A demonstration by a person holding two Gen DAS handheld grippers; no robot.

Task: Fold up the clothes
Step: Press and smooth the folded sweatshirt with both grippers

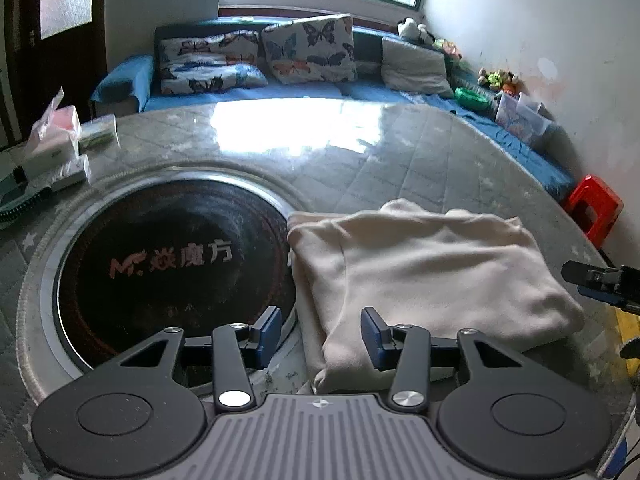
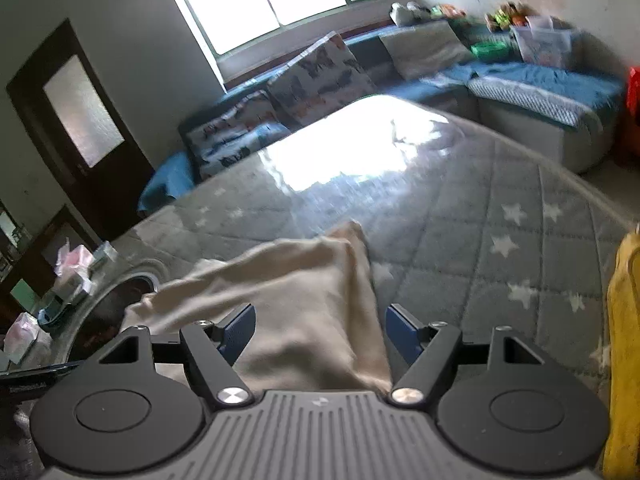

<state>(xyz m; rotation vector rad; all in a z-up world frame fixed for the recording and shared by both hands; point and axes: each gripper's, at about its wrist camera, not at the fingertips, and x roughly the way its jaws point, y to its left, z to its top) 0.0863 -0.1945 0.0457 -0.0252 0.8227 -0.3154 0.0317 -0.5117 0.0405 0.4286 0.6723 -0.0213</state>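
Note:
A cream garment [image 1: 420,272] lies folded into a rough rectangle on the grey quilted table cover [image 1: 380,160], to the right of a round black hotplate [image 1: 172,264]. My left gripper [image 1: 322,336] is open and empty, its jaws straddling the garment's near left edge from above. My right gripper [image 2: 320,332] is open and empty above the garment's near right part [image 2: 296,312]. The right gripper's fingers also show at the right edge of the left wrist view [image 1: 600,284].
Tissue packs and small boxes [image 1: 56,140] sit at the table's far left. A yellow cloth [image 2: 624,340] hangs at the table's right edge. A blue sofa with butterfly cushions [image 1: 260,56] runs behind the table. A red stool [image 1: 596,208] stands to the right.

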